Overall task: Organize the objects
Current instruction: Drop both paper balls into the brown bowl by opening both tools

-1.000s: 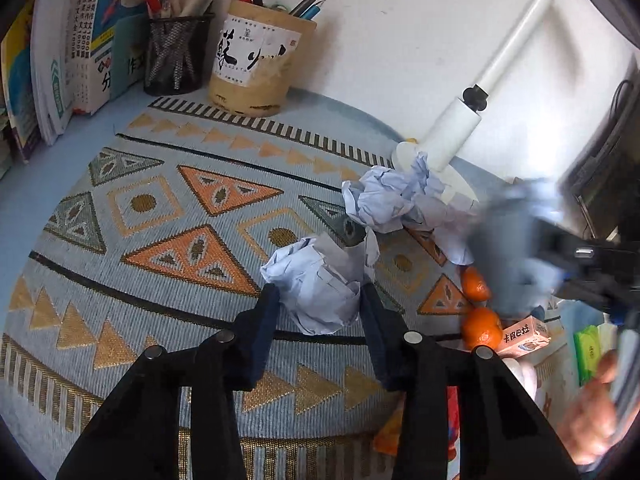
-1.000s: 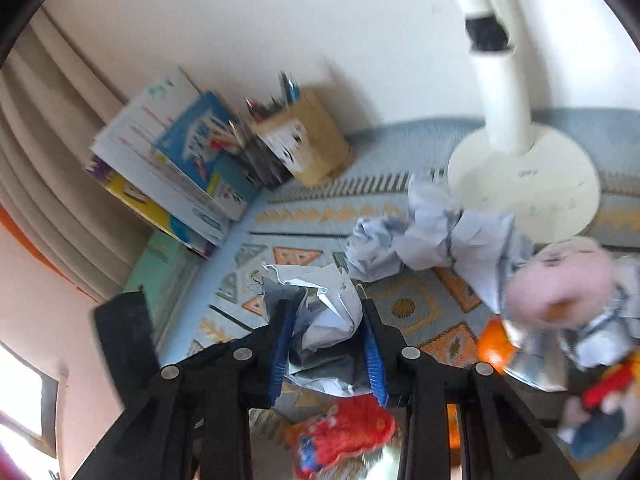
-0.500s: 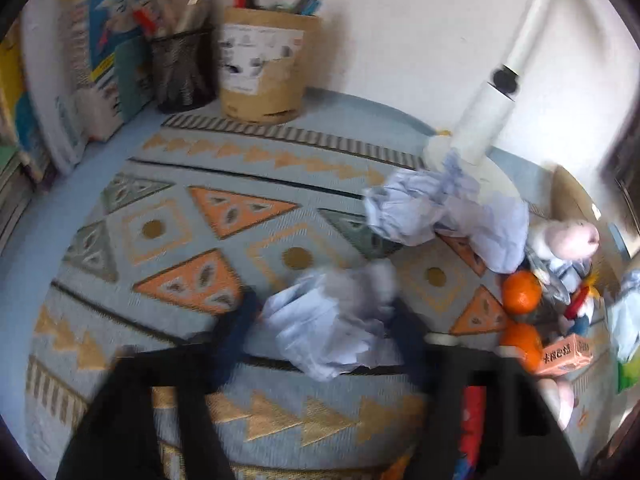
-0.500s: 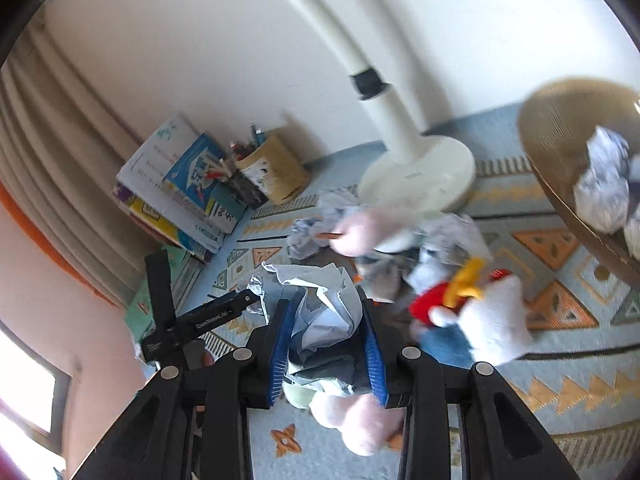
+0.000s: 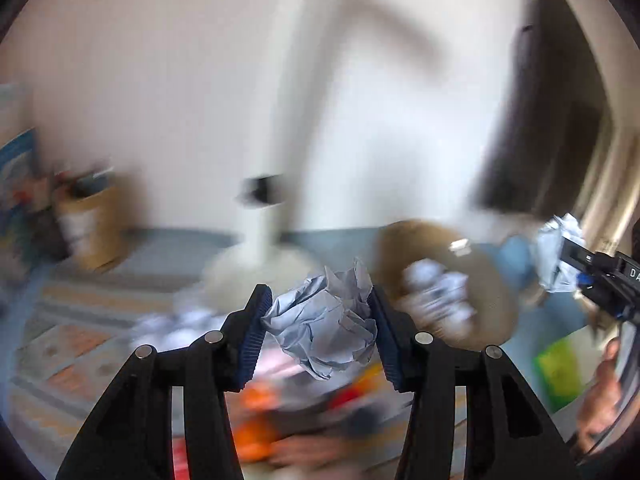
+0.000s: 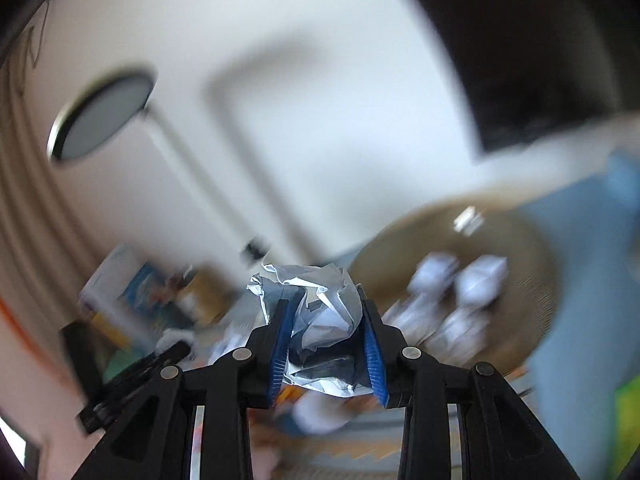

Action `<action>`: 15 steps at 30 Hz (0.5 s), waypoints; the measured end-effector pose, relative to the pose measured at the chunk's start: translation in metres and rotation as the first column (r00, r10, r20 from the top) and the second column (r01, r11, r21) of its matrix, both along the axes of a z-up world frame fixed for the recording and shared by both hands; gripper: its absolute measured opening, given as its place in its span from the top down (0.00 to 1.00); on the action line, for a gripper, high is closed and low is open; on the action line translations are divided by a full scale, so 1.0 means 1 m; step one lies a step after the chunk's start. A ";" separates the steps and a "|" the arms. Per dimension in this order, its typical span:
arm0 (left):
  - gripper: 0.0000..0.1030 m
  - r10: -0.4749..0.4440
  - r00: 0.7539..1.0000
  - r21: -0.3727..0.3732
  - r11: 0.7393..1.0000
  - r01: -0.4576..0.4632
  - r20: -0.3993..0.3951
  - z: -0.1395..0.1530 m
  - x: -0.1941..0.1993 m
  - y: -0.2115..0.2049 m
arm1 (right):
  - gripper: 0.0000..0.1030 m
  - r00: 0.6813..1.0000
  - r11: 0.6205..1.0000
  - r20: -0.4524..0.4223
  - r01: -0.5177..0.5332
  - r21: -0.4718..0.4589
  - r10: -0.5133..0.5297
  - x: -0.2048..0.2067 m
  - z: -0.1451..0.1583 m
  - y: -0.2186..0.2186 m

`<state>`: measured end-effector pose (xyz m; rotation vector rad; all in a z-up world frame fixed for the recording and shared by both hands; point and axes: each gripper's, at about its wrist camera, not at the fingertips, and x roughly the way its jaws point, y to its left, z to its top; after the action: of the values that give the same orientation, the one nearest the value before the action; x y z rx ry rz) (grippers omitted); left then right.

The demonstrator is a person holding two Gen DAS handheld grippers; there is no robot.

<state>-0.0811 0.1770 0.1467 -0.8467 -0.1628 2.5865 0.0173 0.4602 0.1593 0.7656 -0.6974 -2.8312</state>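
Note:
My left gripper (image 5: 318, 330) is shut on a crumpled white paper ball (image 5: 324, 326) and holds it in the air above the patterned mat. My right gripper (image 6: 324, 338) is shut on another crumpled paper ball (image 6: 320, 316), also lifted. A round brown basket (image 5: 444, 280) with several paper balls inside stands to the right; it also shows in the right wrist view (image 6: 480, 280). The right gripper with its paper shows at the right edge of the left wrist view (image 5: 560, 256). Both views are blurred by motion.
A white lamp post (image 5: 276, 184) rises from a round base behind the mat. A brown pen holder (image 5: 92, 224) and books stand at the far left. Orange fruit and toys (image 5: 280, 420) lie blurred below the left gripper. A green packet (image 5: 560, 368) lies at right.
The left gripper has closed on its paper ball, lifted it off the mat and swung right toward the basket. The right gripper has carried its paper ball up toward the basket.

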 end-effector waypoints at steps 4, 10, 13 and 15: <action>0.55 -0.076 0.997 0.046 0.996 0.076 -0.003 0.003 -0.017 0.074 | 0.67 0.996 0.997 -0.048 0.077 -0.003 -0.077 0.002 0.017 0.028; 0.55 -0.176 0.983 0.082 0.982 0.172 0.055 -0.034 -0.042 0.137 | 0.67 0.970 0.963 -0.031 0.243 0.115 -0.241 -0.016 0.005 0.056; 0.55 -0.196 0.978 0.088 0.978 0.189 0.076 -0.053 -0.049 0.148 | 0.67 0.968 0.961 -0.011 0.249 0.124 -0.249 -0.028 -0.012 0.063; 0.55 -0.203 0.975 0.084 0.977 0.196 0.087 -0.062 -0.048 0.152 | 0.67 0.971 0.966 0.014 0.234 0.109 -0.237 -0.033 -0.028 0.071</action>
<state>-0.1294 0.3291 0.0848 -0.9109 -0.1912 2.3399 -0.0161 0.5317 0.1315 0.7871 -0.6881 -3.1006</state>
